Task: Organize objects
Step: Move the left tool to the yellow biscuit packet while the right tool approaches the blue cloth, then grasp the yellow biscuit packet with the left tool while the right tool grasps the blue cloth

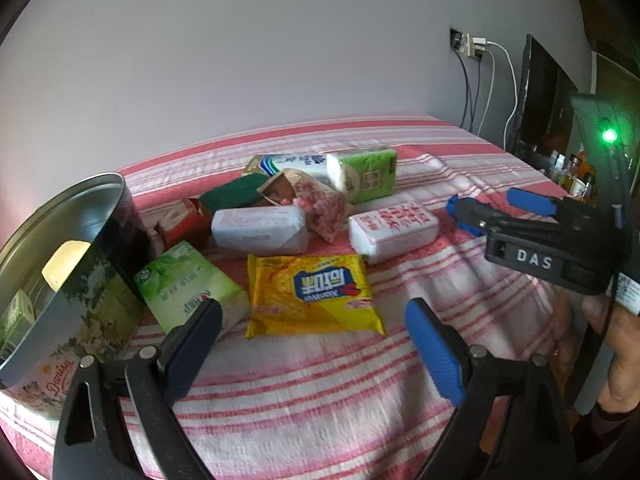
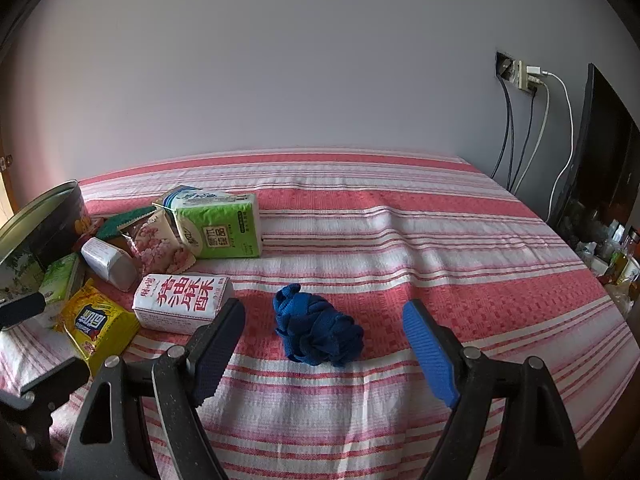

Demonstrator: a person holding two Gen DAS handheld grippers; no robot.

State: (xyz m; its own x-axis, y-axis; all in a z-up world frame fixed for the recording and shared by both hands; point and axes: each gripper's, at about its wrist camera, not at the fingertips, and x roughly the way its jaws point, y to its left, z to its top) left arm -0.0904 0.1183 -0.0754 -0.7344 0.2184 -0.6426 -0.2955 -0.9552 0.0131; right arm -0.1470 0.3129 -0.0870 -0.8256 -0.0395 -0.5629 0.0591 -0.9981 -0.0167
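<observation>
Dark blue knitted fabric, bunched into a small ball (image 2: 316,326), lies on the red-and-white striped cloth (image 2: 440,240) straight ahead of the right gripper (image 2: 324,344), between its spread, empty fingers and slightly left of centre. Its longer axis runs diagonally, far-left to near-right. The left gripper (image 1: 314,332), also released and empty, faces the yellow snack packet (image 1: 312,294) beside the round metal biscuit tin (image 1: 60,272). The right hand looks nearer the ball.
</observation>
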